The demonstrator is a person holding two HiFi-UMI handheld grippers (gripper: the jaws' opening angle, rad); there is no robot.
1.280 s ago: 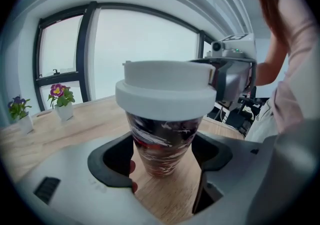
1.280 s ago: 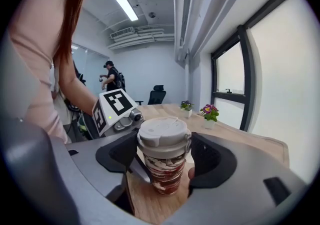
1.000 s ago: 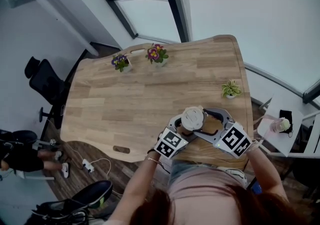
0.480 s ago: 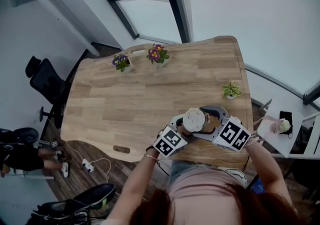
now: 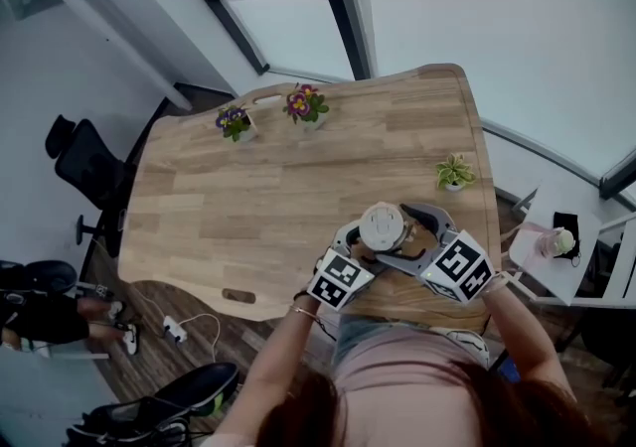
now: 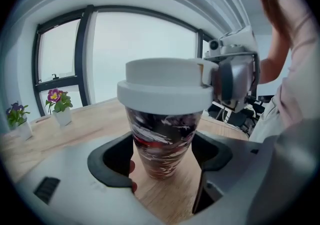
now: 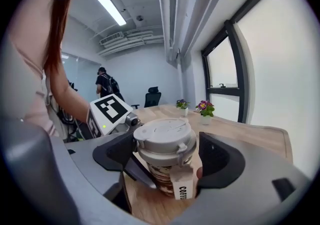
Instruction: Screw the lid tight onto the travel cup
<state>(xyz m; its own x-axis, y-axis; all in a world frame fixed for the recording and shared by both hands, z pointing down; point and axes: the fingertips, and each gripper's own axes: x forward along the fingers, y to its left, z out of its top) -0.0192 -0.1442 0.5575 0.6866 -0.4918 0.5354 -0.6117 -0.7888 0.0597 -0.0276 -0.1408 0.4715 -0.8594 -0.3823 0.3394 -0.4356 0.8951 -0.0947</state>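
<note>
So the travel cup is standing straight up on the table. Its long axis is vertical, with the narrow base on the wood and the wide end on top. The white lid sits level on it, facing the ceiling. A little white tab hangs down the side, facing the right gripper's camera. In the head view the cup is close to the near edge, at about 5 o'clock from the middle of the table.

The left gripper comes in from about 7 o'clock of the cup. Its jaws pinch the dark patterned body low down, one pad on each side.

The right gripper comes in from about 4 o'clock, up at lid height. Its jaws have just been opening and now they're spread wide. The lid is between them, but they aren't squeezing it, and you can see a sliver of gap on one side.

Further out there's a small green plant at roughly 1 o'clock from the cup. Two flower pots sit along the far edge at about 11 o'clock. A black office chair is off the table at 9 o'clock.
</note>
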